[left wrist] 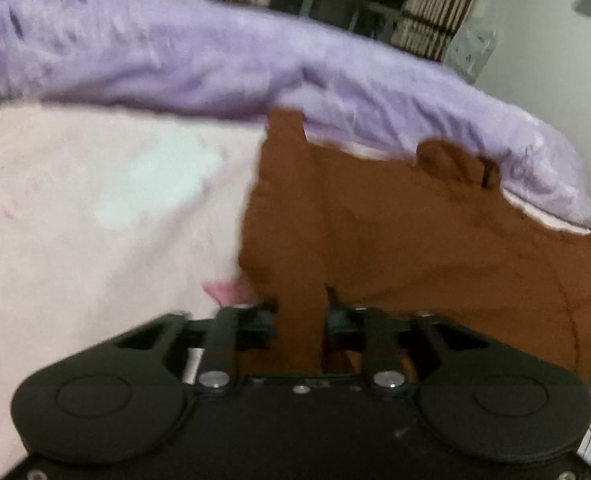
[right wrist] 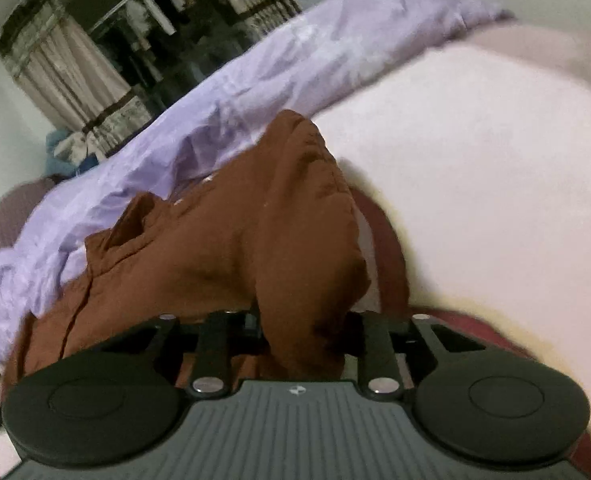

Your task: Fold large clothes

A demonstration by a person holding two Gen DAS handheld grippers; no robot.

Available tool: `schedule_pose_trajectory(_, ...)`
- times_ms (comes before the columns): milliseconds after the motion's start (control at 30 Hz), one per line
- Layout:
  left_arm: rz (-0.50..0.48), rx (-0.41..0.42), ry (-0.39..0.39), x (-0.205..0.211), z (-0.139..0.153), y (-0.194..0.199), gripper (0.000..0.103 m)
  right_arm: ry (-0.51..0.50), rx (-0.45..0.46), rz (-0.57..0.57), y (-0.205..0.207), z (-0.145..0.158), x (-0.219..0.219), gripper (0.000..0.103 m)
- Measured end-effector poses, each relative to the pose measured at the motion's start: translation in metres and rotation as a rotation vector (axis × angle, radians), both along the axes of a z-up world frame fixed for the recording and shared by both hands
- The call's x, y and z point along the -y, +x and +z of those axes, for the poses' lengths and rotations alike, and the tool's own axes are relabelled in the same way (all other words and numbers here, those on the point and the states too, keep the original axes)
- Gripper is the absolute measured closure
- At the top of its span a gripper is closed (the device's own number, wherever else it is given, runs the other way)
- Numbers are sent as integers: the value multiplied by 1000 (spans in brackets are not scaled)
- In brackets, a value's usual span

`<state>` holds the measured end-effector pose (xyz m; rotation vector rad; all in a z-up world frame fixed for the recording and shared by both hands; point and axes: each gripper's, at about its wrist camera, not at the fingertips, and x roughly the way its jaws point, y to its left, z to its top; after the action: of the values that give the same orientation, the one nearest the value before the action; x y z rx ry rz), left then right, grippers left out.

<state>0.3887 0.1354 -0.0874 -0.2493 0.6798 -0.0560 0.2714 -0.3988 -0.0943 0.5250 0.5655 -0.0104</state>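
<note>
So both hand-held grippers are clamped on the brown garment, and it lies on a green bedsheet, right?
Not green. In the left wrist view the brown fabric garment, clamped by the left hand-held gripper and the right hand-held gripper, lies on a pale pink bedsheet.

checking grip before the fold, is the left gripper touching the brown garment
Touching. The left wrist view shows a strip of the brown garment pinched between the left gripper fingers, which close on it from both sides.

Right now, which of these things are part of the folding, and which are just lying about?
In the job:
brown garment
left gripper, shut on it
right gripper, shut on it

Lying about:
purple quilt
pink sheet
curtains
</note>
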Motion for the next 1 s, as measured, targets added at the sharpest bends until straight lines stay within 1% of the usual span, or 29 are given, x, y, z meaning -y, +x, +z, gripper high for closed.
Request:
schedule_pose_trajectory(33, 8, 21, -5, -1, 10, -6, 88, -11, 31, -1, -9, 11, -1, 78)
schedule_pose_trajectory(67, 5, 46, -7, -1, 22, -16, 88, 4, 58, 3, -17, 21, 0, 79)
schedule_pose_trajectory(133, 1, 92, 30, 0, 43, -38, 88, 55, 91, 20, -33, 37, 6, 79)
schedule_pose_trajectory(167, 1, 100, 52, 0, 50, -49, 88, 81, 100, 36, -45, 45, 9, 79)
schedule_pose_trajectory(200, 3, 95, 54, -2, 53, -60, 87, 77, 105, 38, -53, 49, 9, 78)
schedule_pose_trajectory(267, 5, 38, 43, -8, 44, -72, 85, 25, 101, 41, -71, 49, 6, 78)
schedule_pose_trajectory(300, -9, 0, 48, -8, 30, -74, 83, 28, 79, 35, -74, 42, 6, 78)
schedule_pose_trajectory(333, -2, -46, 65, -7, 13, -72, 79, 48, 29, 28, -74, 29, 7, 78)
schedule_pose_trajectory(367, 5, -85, 81, -5, -3, -68, 76, 54, -24, 18, -66, 15, 5, 74)
schedule_pose_trajectory(400, 5, -95, 92, -3, -17, -66, 67, 56, -67, 1, -60, 1, 4, 65)
schedule_pose_trajectory(433, 20, -63, 106, -1, -21, -69, 58, 78, -95, -17, -56, -13, 5, 57)
schedule_pose_trajectory(467, 29, -53, 127, 0, -19, -69, 56, 101, -88, -47, -57, -21, 7, 41)
schedule_pose_trajectory(500, 37, -46, 141, 1, -13, -71, 53, 114, -82, -72, -60, -22, 8, 33)
schedule_pose_trajectory(567, 44, -28, 172, 1, -1, -74, 52, 137, -82, -91, -66, -14, 10, 26)
schedule_pose_trajectory(600, 42, -19, 200, 0, 7, -72, 52, 129, -82, -104, -70, -10, 10, 26)
schedule_pose_trajectory(633, 42, -3, 226, 2, 12, -72, 48, 114, -77, -117, -73, -6, 9, 25)
schedule_pose_trajectory(667, 44, 11, 242, 3, 15, -75, 43, 105, -65, -125, -76, -4, 8, 21)
schedule_pose_trajectory(700, 42, 19, 243, 3, 16, -75, 36, 112, -58, -128, -75, -6, 7, 16)
schedule_pose_trajectory(733, 34, 16, 238, 1, 14, -75, 32, 130, -61, -131, -72, -10, 7, 16)
schedule_pose_trajectory(767, 26, 0, 236, 2, 11, -71, 32, 171, -74, -140, -65, -16, 8, 20)
schedule_pose_trajectory(800, 20, -18, 243, 2, 4, -71, 33, 205, -84, -141, -56, -23, 7, 41)
schedule_pose_trajectory(833, 16, -32, 257, 5, -1, -71, 32, 229, -85, -155, -49, -30, 7, 52)
schedule_pose_trajectory(867, 9, -37, 280, 10, -4, -69, 32, 218, -73, -166, -50, -30, 4, 70)
schedule_pose_trajectory(900, 8, -31, 303, 12, -6, -69, 32, 196, -52, -158, -50, -25, -3, 74)
schedule_pose_trajectory(933, 8, -24, 316, 13, -6, -71, 30, 145, -17, -169, -53, -14, -13, 75)
schedule_pose_trajectory(1000, 9, -23, 340, 14, -5, -69, 29, 11, 80, -176, -61, 14, -43, 77)
